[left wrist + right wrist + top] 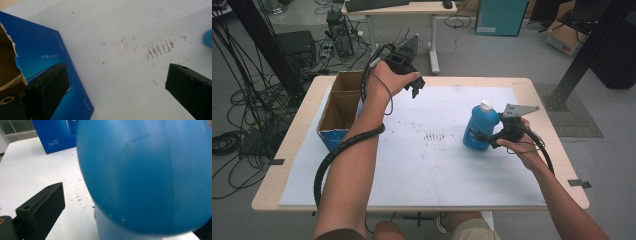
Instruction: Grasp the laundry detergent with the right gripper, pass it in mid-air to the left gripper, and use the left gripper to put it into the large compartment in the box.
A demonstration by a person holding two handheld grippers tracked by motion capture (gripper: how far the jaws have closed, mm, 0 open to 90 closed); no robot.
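Beside the box (339, 107), left gripper (414, 89) hovers, jaws wide; right gripper (492, 137) jaws flank bottle (479, 127).

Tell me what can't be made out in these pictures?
- Blue bottle label: too small in the high view, blurred close-up in the right gripper view.
- Right hand-held gripper: its far jaw is hidden behind the bottle.
- Cardboard box contents: hidden by its walls and the left forearm.

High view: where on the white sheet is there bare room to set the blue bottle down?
The stained middle between the cardboard box and the blue bottle is bare, as is the near strip of the white sheet between the forearms. It is crowded at the box, under the left gripper.
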